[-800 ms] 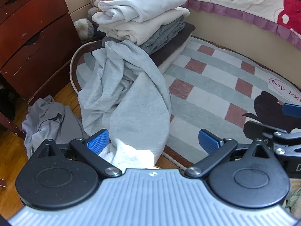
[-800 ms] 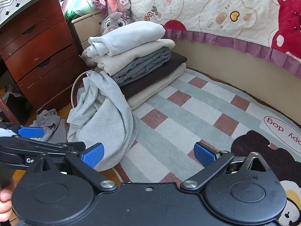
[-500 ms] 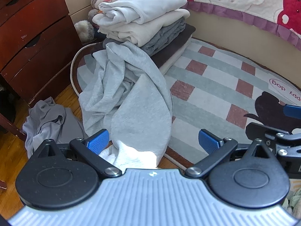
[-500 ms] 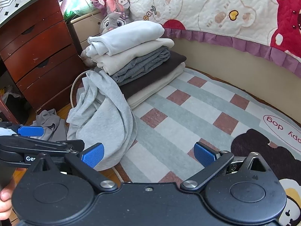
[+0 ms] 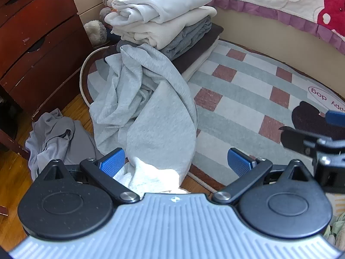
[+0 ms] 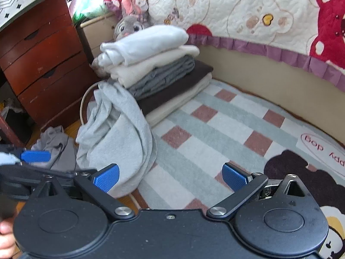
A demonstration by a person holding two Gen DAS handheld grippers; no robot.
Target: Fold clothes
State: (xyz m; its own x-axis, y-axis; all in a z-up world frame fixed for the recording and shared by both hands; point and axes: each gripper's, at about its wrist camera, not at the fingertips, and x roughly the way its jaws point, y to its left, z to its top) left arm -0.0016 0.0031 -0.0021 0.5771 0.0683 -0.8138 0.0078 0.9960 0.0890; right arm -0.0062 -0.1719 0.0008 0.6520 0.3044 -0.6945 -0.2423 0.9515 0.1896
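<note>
Left gripper [image 5: 175, 161] jaws wide apart and empty over the light grey garment [image 5: 146, 112], which is heaped at the checked rug [image 5: 248, 99] edge against a folded clothes stack [image 5: 163, 21], right gripper [image 6: 170, 177] jaws apart, empty

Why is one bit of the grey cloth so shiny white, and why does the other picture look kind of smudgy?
In the left wrist view, sunlight hits the bottom of the light grey garment, so that patch glares white. The right wrist view looks blurred; the folded stack has soft edges. Both fisheye views bend the rug edges.
</note>
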